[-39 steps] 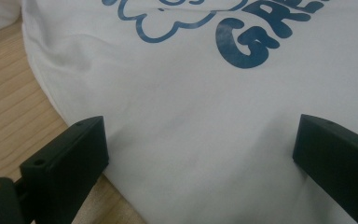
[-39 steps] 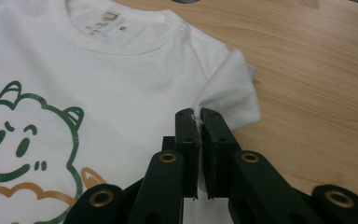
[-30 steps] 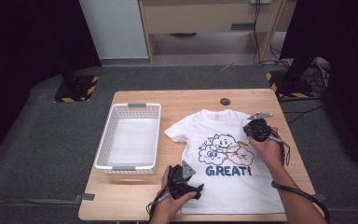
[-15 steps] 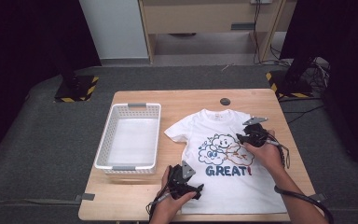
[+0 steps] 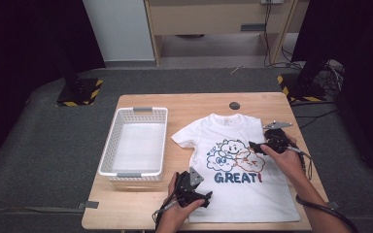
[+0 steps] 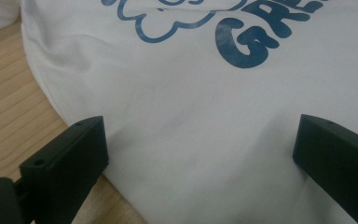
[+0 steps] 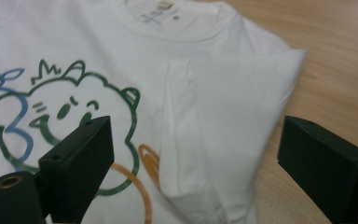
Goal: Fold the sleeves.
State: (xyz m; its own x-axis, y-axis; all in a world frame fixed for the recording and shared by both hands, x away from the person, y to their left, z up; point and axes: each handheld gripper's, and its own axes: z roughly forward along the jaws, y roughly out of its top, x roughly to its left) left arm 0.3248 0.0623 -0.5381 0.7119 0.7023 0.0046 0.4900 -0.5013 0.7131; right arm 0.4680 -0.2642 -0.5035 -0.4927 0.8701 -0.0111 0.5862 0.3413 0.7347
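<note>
High view: a white T-shirt [image 5: 238, 174] lay flat, print up, on the right half of the tabletop [image 5: 184, 102], with an empty white basket [image 5: 135, 143] just to its left. The shirt's right sleeve was already folded inward over the body. The left tool [image 5: 205, 196] rested at the shirt's lower left hem corner; the right tool [image 5: 253, 145] sat over the folded sleeve near the print.

Left gripper view: the left tool [image 6: 200, 149] stood with jaws wide apart, straddling the hem edge and gripping nothing.

Right gripper view: the right tool [image 7: 196, 154] was likewise spread, clamping nothing, poised above the folded sleeve [image 7: 223, 121].

Assessment: folding appeared to be at an early stage, one sleeve in. The next move likely required the left tool to close on the hem edge and carry that side across, keeping the cloth flat.
</note>
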